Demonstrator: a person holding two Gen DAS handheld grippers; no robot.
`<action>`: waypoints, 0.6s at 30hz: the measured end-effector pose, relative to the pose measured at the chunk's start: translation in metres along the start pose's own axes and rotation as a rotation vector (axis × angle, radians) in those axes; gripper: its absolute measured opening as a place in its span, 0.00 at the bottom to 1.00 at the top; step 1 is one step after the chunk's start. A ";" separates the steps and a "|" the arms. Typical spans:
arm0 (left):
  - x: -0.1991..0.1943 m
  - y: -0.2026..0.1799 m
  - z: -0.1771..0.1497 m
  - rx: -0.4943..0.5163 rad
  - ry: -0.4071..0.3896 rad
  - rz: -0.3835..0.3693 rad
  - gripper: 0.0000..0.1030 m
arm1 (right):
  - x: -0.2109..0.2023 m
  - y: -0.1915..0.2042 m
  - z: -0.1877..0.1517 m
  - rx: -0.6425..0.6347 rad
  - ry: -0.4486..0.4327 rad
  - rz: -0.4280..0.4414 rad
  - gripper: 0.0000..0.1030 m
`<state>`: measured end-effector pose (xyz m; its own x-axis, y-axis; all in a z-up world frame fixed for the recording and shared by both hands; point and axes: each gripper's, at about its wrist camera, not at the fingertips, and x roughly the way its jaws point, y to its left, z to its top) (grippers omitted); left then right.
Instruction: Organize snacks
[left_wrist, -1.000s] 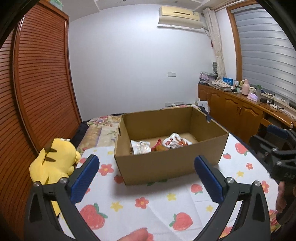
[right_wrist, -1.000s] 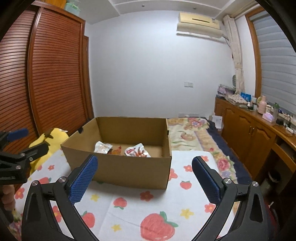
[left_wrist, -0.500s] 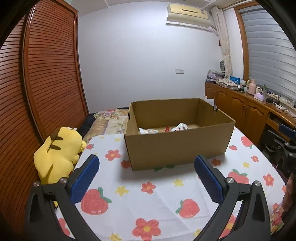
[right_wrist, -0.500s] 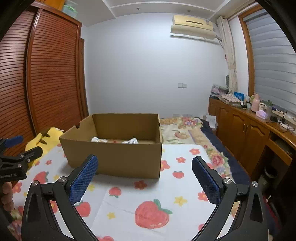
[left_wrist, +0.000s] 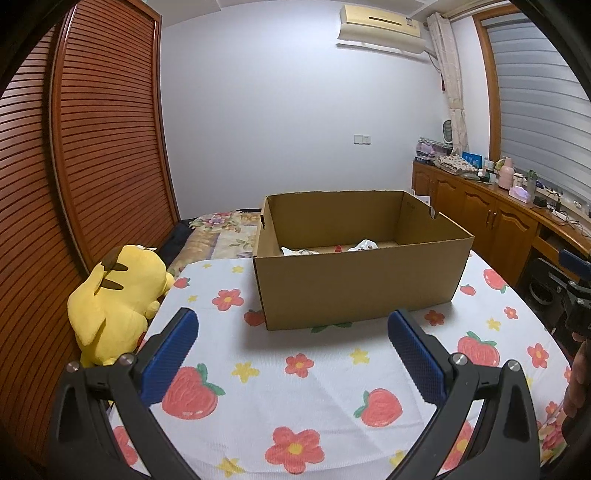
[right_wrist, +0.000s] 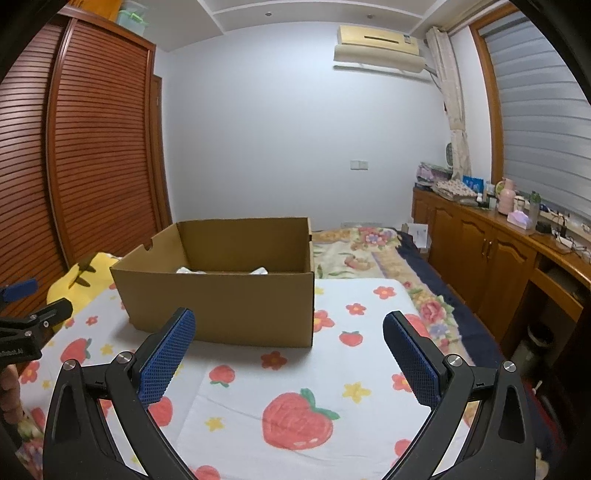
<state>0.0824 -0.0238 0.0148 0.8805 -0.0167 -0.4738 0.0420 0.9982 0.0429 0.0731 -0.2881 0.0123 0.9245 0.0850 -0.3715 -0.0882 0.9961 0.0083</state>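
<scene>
An open cardboard box (left_wrist: 354, 284) (right_wrist: 221, 302) stands on a table covered with a strawberry-print cloth (left_wrist: 295, 391) (right_wrist: 332, 369). Snack packets (left_wrist: 364, 244) (right_wrist: 258, 271) lie on the box floor; only their white tops peek over the near wall. My left gripper (left_wrist: 293, 332) hovers open in front of the box, nothing between its blue pads. My right gripper (right_wrist: 288, 332) is likewise open and empty, in front of the box's right corner. Each gripper shows at the edge of the other's view.
A yellow plush toy (left_wrist: 114, 299) sits at the table's left edge against slatted wooden doors (left_wrist: 74, 184). A bed with a floral cover (right_wrist: 369, 247) lies behind the table. Wooden cabinets (right_wrist: 487, 251) with clutter on top line the right wall.
Both grippers have drawn back and lowered from the box, so less of its inside shows. Their jaws stay open and empty.
</scene>
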 end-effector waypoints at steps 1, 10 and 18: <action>0.000 0.000 0.000 0.000 -0.002 0.001 1.00 | 0.000 0.000 0.000 0.001 0.001 0.000 1.00; -0.002 0.001 0.000 -0.004 -0.006 0.000 1.00 | 0.000 -0.002 -0.001 0.004 0.003 0.001 1.00; -0.004 0.002 0.000 -0.009 -0.011 0.003 1.00 | 0.001 -0.002 -0.001 0.004 0.003 0.002 1.00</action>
<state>0.0793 -0.0219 0.0169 0.8855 -0.0138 -0.4643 0.0346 0.9987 0.0362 0.0735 -0.2898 0.0106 0.9231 0.0869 -0.3747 -0.0885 0.9960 0.0131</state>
